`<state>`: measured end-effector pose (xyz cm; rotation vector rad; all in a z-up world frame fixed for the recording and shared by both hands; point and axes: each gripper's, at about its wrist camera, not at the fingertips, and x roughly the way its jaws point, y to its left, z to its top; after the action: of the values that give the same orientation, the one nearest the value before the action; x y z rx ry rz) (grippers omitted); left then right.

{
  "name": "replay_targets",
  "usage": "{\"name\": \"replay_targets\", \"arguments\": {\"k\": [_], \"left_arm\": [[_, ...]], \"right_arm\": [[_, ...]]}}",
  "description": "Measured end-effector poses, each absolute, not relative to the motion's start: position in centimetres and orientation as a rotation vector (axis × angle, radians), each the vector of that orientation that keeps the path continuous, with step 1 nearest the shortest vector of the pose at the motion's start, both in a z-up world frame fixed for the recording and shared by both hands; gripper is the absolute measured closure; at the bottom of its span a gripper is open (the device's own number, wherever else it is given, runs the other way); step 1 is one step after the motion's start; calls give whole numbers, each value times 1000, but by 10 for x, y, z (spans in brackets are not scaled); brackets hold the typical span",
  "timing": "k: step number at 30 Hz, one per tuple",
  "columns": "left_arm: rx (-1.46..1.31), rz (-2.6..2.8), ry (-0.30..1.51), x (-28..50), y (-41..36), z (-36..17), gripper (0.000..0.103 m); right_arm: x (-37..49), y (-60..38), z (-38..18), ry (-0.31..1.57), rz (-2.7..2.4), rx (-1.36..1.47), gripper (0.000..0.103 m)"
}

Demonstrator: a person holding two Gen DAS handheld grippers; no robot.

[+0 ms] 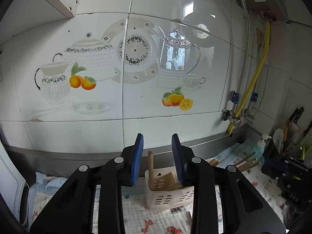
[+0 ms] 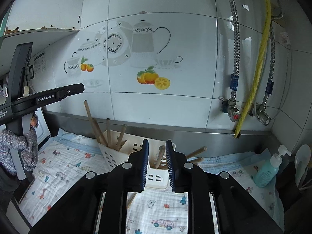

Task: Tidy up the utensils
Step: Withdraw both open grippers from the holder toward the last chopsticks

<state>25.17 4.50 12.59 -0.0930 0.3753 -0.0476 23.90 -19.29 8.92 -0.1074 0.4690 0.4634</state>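
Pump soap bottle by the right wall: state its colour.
Teal plastic pump soap bottle with a white pump head; clearest in the right wrist view.

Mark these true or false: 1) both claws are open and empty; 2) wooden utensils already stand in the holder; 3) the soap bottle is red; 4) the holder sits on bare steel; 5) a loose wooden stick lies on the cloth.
1) True: left claw and right claw are open, holding nothing.
2) True: wooden utensils stand in the cream holder.
3) False: the soap bottle is teal.
4) False: it sits on a printed cloth.
5) True: a wooden stick lies on the cloth.
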Motion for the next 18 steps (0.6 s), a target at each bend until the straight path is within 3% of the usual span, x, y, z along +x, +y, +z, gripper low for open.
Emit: {"name": "replay_targets", "arguments": {"k": [4,10,15,18], "left_arm": [[-104,-61,378,223,50,123,71],[-111,-58,406,179,58,100,57],[-105,-35,442,149,63,72,55],[-131,-19,467,135,68,53,45]], "right_arm": [[207,-188,73,492,491,-108,83],[164,-173,32,556,508,-137,82],[138,-159,-7,640,543,-111,82],[125,-147,-29,662,525,-141,82]]}}
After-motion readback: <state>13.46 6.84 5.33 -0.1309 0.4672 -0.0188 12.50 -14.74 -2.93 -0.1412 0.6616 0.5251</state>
